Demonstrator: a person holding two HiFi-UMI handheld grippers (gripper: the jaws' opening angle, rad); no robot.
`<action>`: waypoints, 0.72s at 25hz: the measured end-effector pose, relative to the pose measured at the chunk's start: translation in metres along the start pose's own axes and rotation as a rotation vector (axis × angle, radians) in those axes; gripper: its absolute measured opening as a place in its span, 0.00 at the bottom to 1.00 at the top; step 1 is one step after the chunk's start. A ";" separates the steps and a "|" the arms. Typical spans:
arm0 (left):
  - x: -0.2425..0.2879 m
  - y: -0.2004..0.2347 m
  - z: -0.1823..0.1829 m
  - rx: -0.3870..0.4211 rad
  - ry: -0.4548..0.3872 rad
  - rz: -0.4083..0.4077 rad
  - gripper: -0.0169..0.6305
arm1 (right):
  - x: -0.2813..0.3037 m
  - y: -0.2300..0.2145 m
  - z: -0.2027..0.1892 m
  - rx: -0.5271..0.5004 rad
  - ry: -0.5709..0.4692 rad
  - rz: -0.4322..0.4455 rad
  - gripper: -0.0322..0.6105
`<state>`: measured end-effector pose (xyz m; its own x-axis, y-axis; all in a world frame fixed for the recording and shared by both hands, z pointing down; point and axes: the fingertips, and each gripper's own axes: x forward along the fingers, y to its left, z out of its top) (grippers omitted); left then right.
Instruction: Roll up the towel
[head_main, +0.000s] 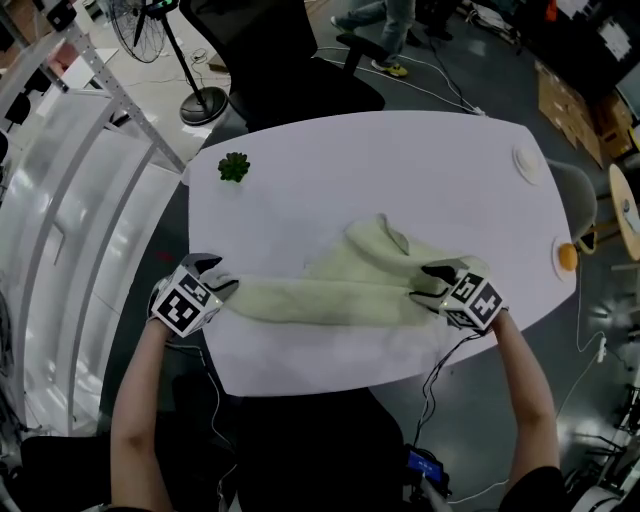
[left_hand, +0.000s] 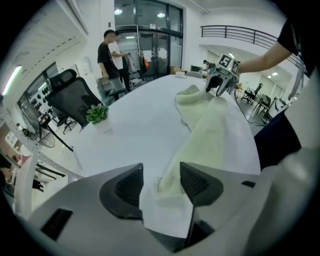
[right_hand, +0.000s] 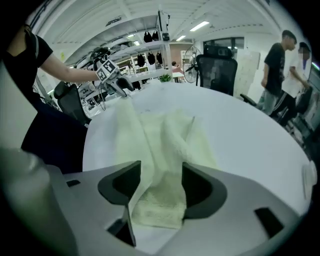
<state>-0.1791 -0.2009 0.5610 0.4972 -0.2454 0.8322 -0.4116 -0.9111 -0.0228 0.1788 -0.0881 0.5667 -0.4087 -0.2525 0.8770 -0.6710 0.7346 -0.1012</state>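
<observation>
Jaws apart, left gripper (head_main: 227, 286) and right gripper (head_main: 426, 281) straddle the ends of the towel (head_main: 330, 298), at 9 and 3 o'clock. Laying-out seems done; rolling needs 1 end regripped.

Soft, nubby terry-cloth towel (head_main: 330, 298) between the matt grey plastic jaws of the left gripper (left_hand: 161, 167) and right gripper (right_hand: 161, 165), whose dark pads (right_hand: 122, 186) look ribbed; beneath them a smooth, matt white table (head_main: 400, 170)

A black office chair (head_main: 270, 60) and a fan (head_main: 143, 27) stand beyond the white table (head_main: 400, 170).
</observation>
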 end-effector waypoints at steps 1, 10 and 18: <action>-0.009 -0.004 0.003 0.016 -0.025 0.002 0.42 | -0.007 0.003 0.001 -0.011 -0.009 -0.010 0.49; -0.001 -0.120 -0.018 0.375 -0.005 -0.117 0.45 | 0.005 0.096 -0.016 -0.298 0.054 -0.012 0.50; 0.033 -0.105 -0.023 0.548 0.077 -0.022 0.19 | 0.041 0.090 -0.031 -0.437 0.148 -0.169 0.18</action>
<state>-0.1371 -0.1059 0.6032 0.4355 -0.2179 0.8734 0.0660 -0.9599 -0.2725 0.1209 -0.0128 0.6076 -0.2033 -0.3221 0.9246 -0.3846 0.8947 0.2272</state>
